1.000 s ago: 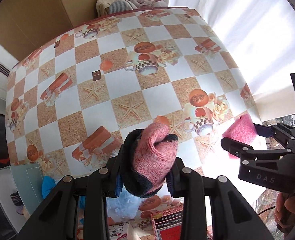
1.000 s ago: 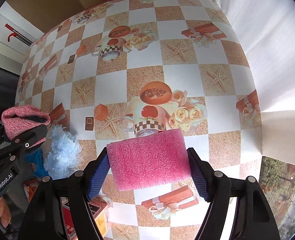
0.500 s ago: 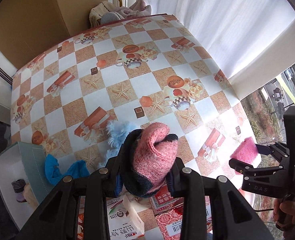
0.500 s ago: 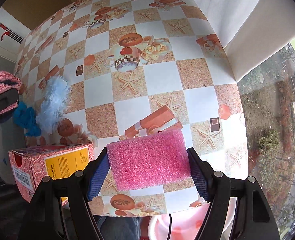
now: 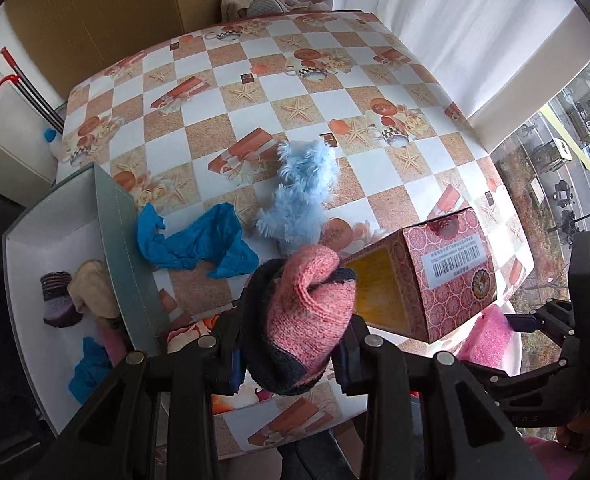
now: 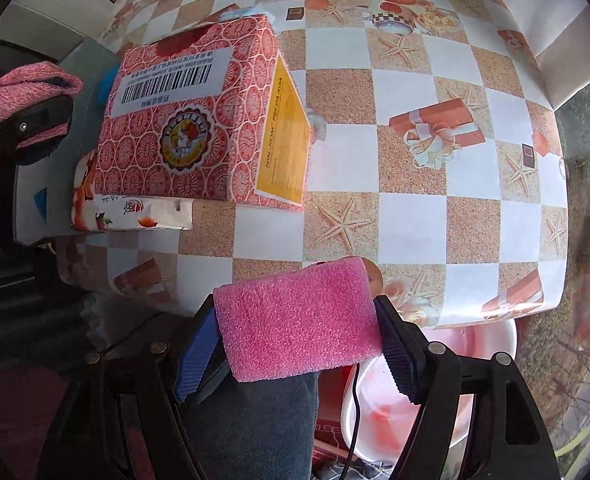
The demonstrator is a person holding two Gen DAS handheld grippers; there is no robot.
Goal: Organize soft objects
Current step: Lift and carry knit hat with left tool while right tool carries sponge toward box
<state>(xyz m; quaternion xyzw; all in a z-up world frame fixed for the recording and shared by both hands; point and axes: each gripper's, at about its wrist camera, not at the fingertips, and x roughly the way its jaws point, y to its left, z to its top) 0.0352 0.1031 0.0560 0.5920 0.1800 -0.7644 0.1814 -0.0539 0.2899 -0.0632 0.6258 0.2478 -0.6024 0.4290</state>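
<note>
Plainly, in the left wrist view, the left tool (image 5: 291,354) is clamped on a pink knitted sock (image 5: 309,312) with a dark cuff, held above the near edge of the desk (image 5: 255,80) with its checkered cloth. On the cloth beyond it lie a fluffy light-blue toy (image 5: 301,196) and, just left of that, a crumpled blue glove (image 5: 193,240). A grey open box (image 5: 115,248) sits at the desk's left edge — inside are a cream cloth (image 5: 91,290), a striped dark sock and a blue scrap. A red patterned carton (image 5: 435,276) stands to the right, and the right tool shows at the far right with a pink piece in it.

From the right wrist view, the right tool (image 6: 297,352) grips a pink foam block (image 6: 299,322) by its two ends, its jaws standing fairly wide — the block hangs just off the near desk edge, over a denim-clad leg (image 6: 255,432). A white-and-pink basin (image 6: 447,392) is on the floor below right. The red carton rests on a smaller printed pack (image 6: 135,216).
</note>
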